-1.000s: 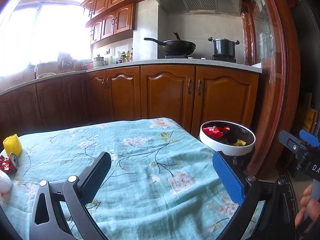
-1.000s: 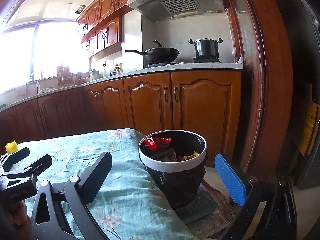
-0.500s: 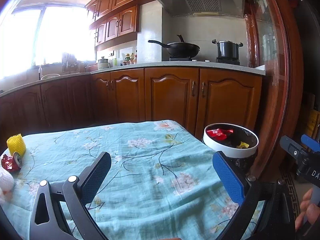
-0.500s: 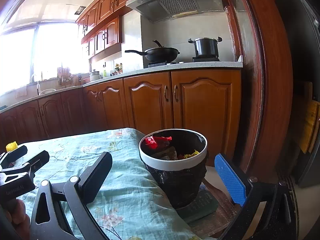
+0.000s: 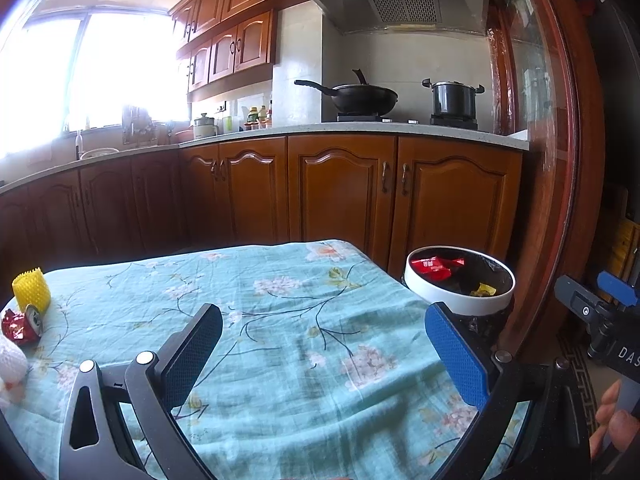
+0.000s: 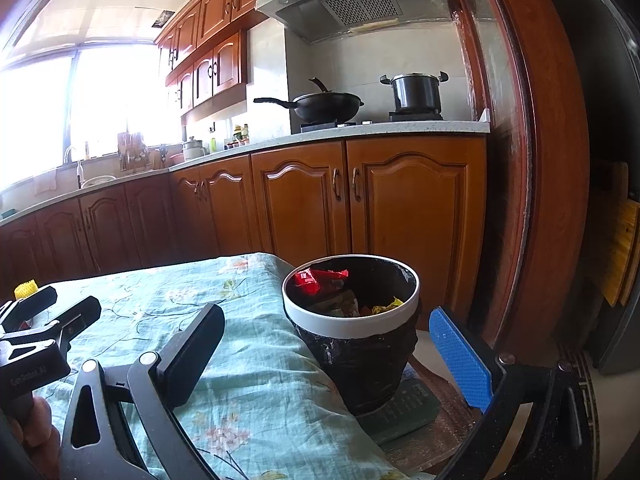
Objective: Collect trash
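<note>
A white-rimmed bin [image 5: 460, 304] [image 6: 352, 322] lined with a black bag stands just off the table's right edge, holding red and yellow wrappers [image 6: 316, 280]. My left gripper [image 5: 320, 344] hovers open over the floral tablecloth [image 5: 280, 320], nothing between its fingers. My right gripper [image 6: 324, 340] is open too, with the bin seen between its fingers. At the table's far left lie a yellow foam net [image 5: 31, 290], a crushed red can [image 5: 20, 326] and a white wad [image 5: 10, 360].
Wooden kitchen cabinets [image 5: 340, 188] run behind the table, with a wok [image 5: 360, 98] and a pot [image 5: 454, 100] on the stove. A wooden door frame [image 5: 560, 160] rises to the right of the bin. A dark pad [image 6: 404, 408] lies under the bin.
The left wrist view has shifted slightly, so the bin and the items at the left sit a little further right in it. Both grippers stay open and empty.
</note>
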The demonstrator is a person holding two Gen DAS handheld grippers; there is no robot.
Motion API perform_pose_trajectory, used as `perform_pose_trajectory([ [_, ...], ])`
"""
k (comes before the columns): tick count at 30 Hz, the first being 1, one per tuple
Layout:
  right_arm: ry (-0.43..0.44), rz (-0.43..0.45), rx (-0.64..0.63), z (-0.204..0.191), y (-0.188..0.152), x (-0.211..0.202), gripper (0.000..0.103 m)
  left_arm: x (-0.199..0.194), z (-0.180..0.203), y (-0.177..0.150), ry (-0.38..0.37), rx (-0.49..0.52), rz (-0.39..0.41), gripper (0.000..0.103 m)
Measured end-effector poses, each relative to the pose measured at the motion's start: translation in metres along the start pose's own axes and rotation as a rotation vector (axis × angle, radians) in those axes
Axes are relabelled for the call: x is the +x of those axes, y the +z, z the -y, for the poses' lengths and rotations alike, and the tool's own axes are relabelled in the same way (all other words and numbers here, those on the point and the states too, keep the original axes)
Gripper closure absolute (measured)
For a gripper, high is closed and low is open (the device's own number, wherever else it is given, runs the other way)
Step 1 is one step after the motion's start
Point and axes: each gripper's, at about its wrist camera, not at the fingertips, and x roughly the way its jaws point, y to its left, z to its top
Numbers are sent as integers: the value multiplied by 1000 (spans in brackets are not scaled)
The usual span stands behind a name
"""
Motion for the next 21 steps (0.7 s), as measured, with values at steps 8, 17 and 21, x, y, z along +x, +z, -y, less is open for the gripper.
perform_pose_trajectory([
  [8, 3, -2, 2, 0, -1, 0, 0, 0, -1, 1, 4, -1, 0, 1],
  [17, 2, 0, 4, 0, 0, -1, 0, 1, -1, 0, -1, 6, 4, 1],
  [21, 3, 1, 5, 0, 0, -2, 0, 1, -1, 0, -1, 6, 4, 1],
])
